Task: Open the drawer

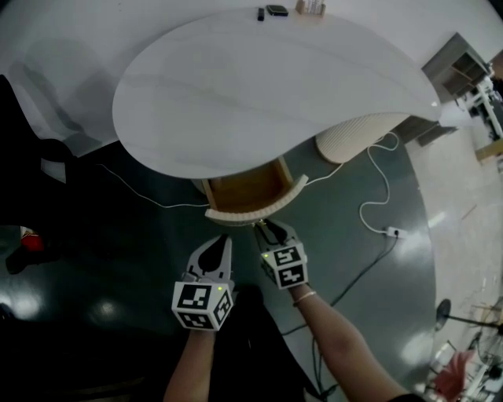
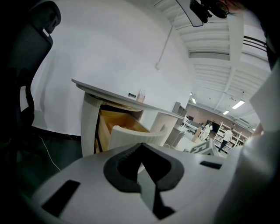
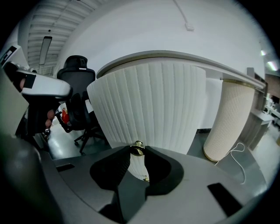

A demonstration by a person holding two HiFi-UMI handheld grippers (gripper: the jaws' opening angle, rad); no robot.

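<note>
The small round brass knob (image 3: 138, 150) was half hidden between the jaws of the right gripper (image 3: 138, 148). In the head view that gripper covered the knob, so it could not be seen there. The back of the open wooden drawer with the ribbed white front (image 1: 247, 192) was hidden under the big curvy white table top (image 1: 275, 86). At the far edge of the table lay a little flat dark thing (image 1: 277, 10), a smaller dark thing (image 1: 260, 13) and a small pale box (image 1: 310, 8), all too small to tell. The black office chair (image 1: 27, 149) was cut off by the left edge. A little red thing (image 1: 31, 240) near it was too dim to tell. Far off in the left gripper view, people in white tops (image 2: 227, 136) were tiny and blurry.
</note>
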